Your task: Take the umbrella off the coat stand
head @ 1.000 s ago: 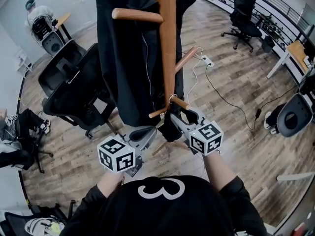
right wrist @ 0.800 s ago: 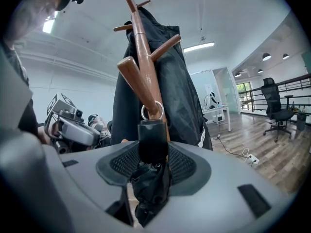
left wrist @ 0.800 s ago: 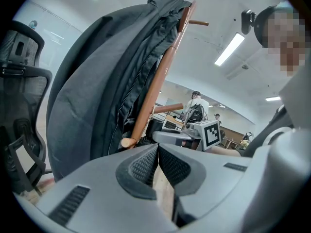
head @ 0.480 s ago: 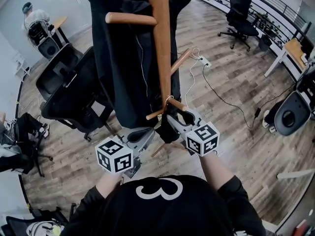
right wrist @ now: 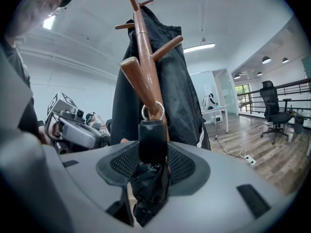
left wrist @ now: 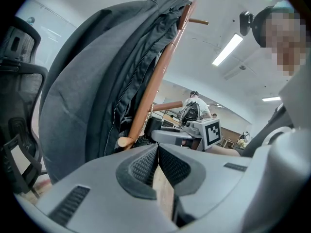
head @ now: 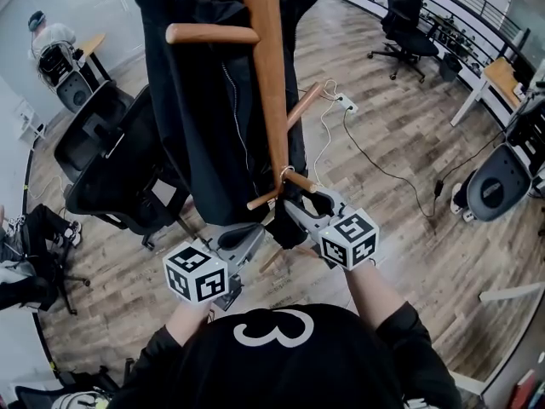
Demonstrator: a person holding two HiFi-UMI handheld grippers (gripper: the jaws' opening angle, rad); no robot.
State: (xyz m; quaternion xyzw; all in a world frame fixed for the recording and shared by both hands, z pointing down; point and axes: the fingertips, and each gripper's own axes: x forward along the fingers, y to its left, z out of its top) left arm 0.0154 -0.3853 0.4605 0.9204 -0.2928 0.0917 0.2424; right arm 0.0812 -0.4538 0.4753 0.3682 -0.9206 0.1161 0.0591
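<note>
A wooden coat stand (head: 271, 100) carries a black jacket (head: 196, 118). A folded black umbrella (head: 294, 227) hangs from a short lower peg (head: 298, 180) by a metal ring (right wrist: 152, 111). My right gripper (head: 303, 213) is shut on the umbrella's handle (right wrist: 152, 140) just under that peg (right wrist: 141, 84), with the folded canopy bunched between the jaws. My left gripper (head: 255, 239) is beside it on the left, below the jacket's hem, shut with nothing between its pads. In the left gripper view my left gripper (left wrist: 157, 152) points up at the pole (left wrist: 155, 81) and jacket (left wrist: 92, 81).
Black office chairs (head: 111, 160) stand close on the left of the stand, and more (head: 398, 15) are at the far right. A white cable and power strip (head: 345, 102) lie on the wooden floor. A person (head: 47, 37) sits at a far desk.
The stand and the room have drifted left in the head view. My right gripper stays shut on the umbrella under the peg, and my left gripper has shifted slightly left.
</note>
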